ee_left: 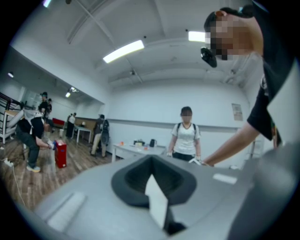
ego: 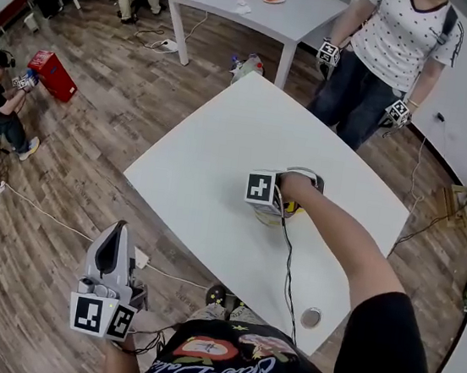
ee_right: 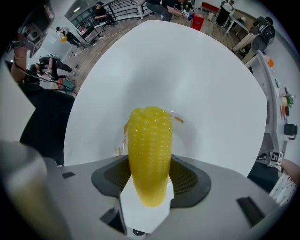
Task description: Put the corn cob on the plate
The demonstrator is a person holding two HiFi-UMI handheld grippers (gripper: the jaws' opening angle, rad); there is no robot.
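Observation:
The yellow corn cob (ee_right: 149, 150) stands lengthwise between the jaws of my right gripper (ee_right: 150, 180), which is shut on it and points steeply down. Right under it lies a white plate (ee_right: 187, 136) with a small orange mark on its rim. In the head view the right gripper (ego: 277, 211) hangs over the plate (ego: 313, 180) near the middle of the white table (ego: 209, 178), and a sliver of the corn cob (ego: 291, 208) shows beside it. My left gripper (ego: 111, 261) is held level off the table's near-left edge, shut, with nothing in it.
A person (ego: 398, 41) stands at the table's far side with marker cubes at both hands. A black cable (ego: 288, 265) runs across the table toward me. A small round object (ego: 311, 318) sits near the front edge. Another table (ego: 265, 11) stands behind.

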